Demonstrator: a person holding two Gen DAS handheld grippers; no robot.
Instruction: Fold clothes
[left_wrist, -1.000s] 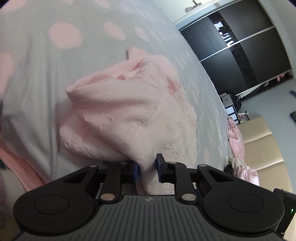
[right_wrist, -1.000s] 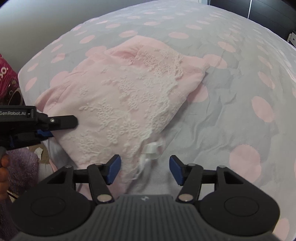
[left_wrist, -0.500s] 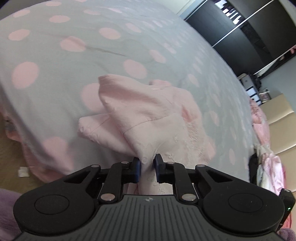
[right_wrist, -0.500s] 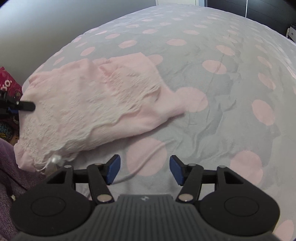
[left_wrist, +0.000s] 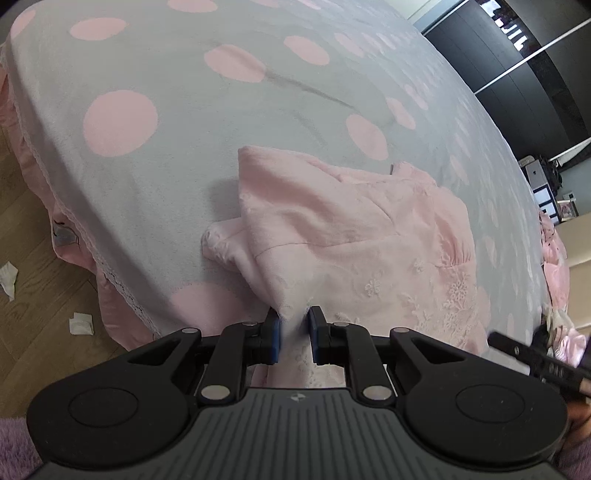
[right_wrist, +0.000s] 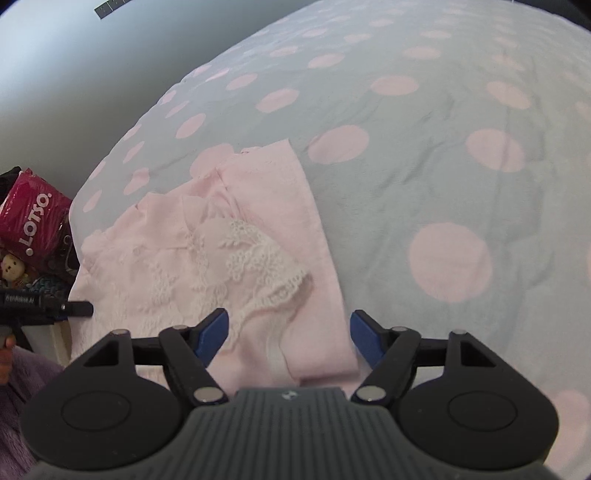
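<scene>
You get soft, even daylight with faint shadows, strong fisheye bending at the edges, and slight blur along the right view's far rim.

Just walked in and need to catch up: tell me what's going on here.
A person is folding a pink lace-trimmed garment on a bed with a grey, pink-dotted bedspread, a handheld gripper in each hand. The left gripper is shut on the garment's near edge. The right gripper hangs over the near corner by the white lace trim; its jaws have just been opening and stand wide, the cloth between them but not pinched.
</scene>
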